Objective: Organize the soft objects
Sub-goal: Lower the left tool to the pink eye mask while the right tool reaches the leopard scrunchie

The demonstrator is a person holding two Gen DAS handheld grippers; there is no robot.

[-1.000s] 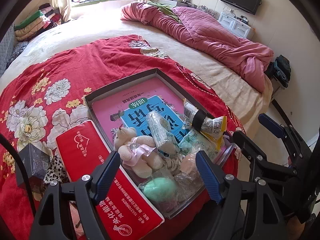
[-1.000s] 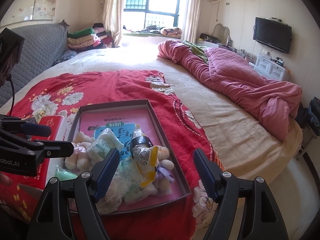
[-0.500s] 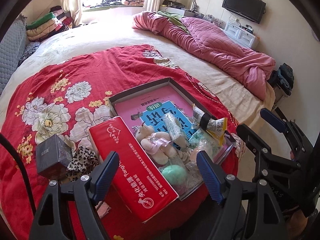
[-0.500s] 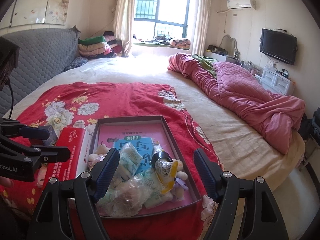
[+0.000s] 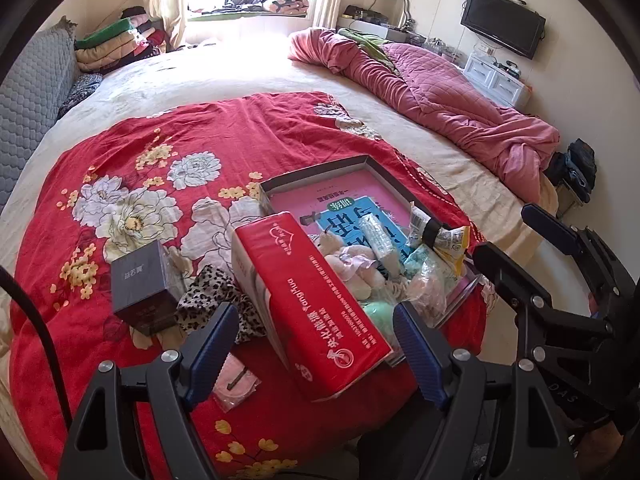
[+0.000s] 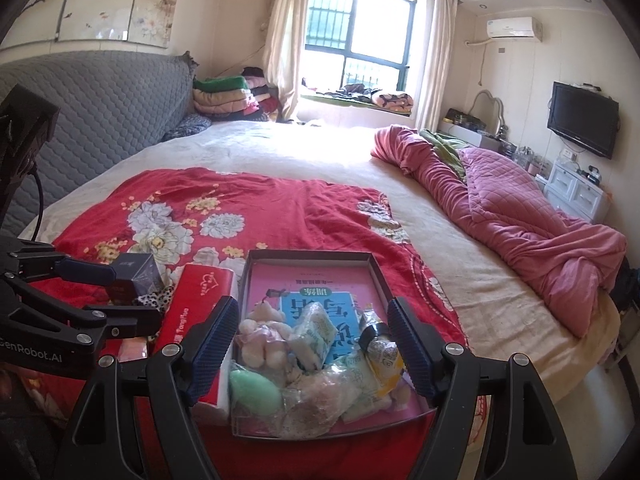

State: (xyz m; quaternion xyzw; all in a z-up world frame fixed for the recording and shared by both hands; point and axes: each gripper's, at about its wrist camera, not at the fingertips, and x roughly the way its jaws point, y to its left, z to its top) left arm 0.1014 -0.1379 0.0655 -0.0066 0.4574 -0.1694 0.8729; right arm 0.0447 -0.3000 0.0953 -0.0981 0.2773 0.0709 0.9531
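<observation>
I am viewing a bed [image 6: 280, 152] under a red floral blanket [image 5: 160, 168]; the box [image 6: 308, 258] is holding plush toy [image 6: 260, 336] and packets. Both grippers, left [image 5: 316, 348] and right [image 6: 312, 344], are hovering wide open, empty.

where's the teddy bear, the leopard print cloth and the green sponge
teddy bear [image 6: 262, 336], right wrist view, body
leopard print cloth [image 5: 208, 300], left wrist view, middle fold
green sponge [image 6: 254, 390], right wrist view, top face

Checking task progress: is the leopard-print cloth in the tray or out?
Out. The leopard-print cloth lies on the red blanket, left of the tissue box, outside the tray.
</observation>
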